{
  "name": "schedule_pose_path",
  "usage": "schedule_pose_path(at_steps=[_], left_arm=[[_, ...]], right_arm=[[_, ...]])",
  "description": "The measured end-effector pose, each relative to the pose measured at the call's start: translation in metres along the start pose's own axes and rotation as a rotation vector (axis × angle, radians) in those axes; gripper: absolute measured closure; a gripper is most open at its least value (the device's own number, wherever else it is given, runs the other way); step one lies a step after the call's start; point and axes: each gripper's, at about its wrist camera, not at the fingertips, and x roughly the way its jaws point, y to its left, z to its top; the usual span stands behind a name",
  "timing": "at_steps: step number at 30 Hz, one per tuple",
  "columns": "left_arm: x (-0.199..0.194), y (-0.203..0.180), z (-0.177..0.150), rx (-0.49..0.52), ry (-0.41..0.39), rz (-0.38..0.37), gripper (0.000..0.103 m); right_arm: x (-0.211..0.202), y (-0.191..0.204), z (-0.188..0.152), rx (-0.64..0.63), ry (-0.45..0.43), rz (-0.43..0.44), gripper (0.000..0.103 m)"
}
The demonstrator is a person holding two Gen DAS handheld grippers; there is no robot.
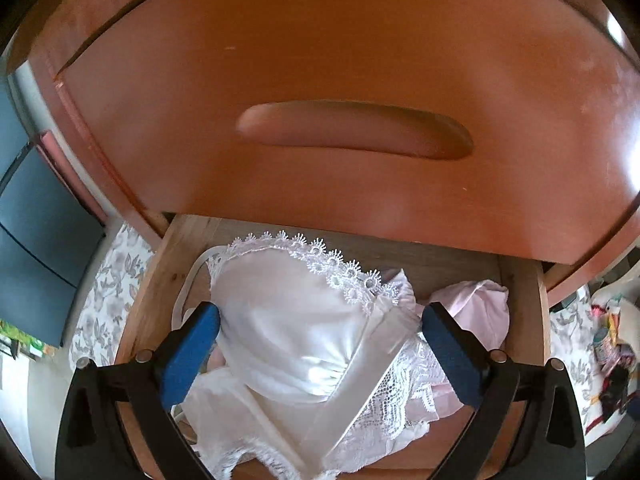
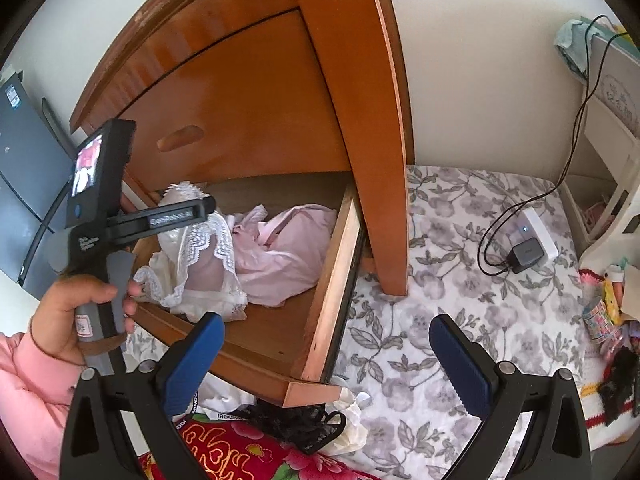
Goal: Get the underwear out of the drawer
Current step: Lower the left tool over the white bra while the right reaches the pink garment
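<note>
Floral bedding point(image 2: 460, 280) beside drawer point(image 2: 336, 280); charger point(image 2: 528, 256) apart.

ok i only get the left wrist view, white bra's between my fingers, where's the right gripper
Observer: The right gripper hangs outside the drawer, by its front right corner, fingers open with nothing between them.
Operator: any clothes lying outside the drawer
Observer: Yes, a black lacy garment lies just below the drawer's front corner, beside a red flowered cloth.
Operator: what's left in the drawer near the front
Observer: Bare wood. The white bra and pink garment sit further back.
</note>
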Motion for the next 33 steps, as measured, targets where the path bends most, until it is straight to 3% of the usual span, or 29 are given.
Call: schedule_pose_path(at_steps=[3, 11, 18, 29, 31, 33], left_arm=[[-0.009, 0.011, -0.003, -0.032, -0.021, -0.002, 0.002], [-0.023, 0.054, -0.021, -0.11, -0.008, -0.127, 0.002], [-0.042, 0.078, -0.045, -0.103, -0.034, -0.178, 0.002], [-0.039, 0.102, -0.064, -0.2, 0.033, -0.298, 0.002], [-0.036, 0.105, -0.064, -0.23, 0.05, -0.325, 0.002], [-0.034, 0.105, -0.06, -0.241, 0.056, -0.335, 0.002]], right_arm=[[0.001, -0.001, -0.001, 0.007, 0.002, 0.006, 0.0], [0.001, 0.004, -0.004, -0.008, 0.0, 0.022, 0.0], [0.003, 0.016, -0.005, -0.03, -0.002, 0.037, 0.0], [0.012, 0.051, 0.008, -0.113, 0.003, 0.041, 0.0], [0.02, 0.068, 0.015, -0.171, 0.011, 0.029, 0.004], [0.029, 0.082, 0.021, -0.226, 0.02, 0.023, 0.015]])
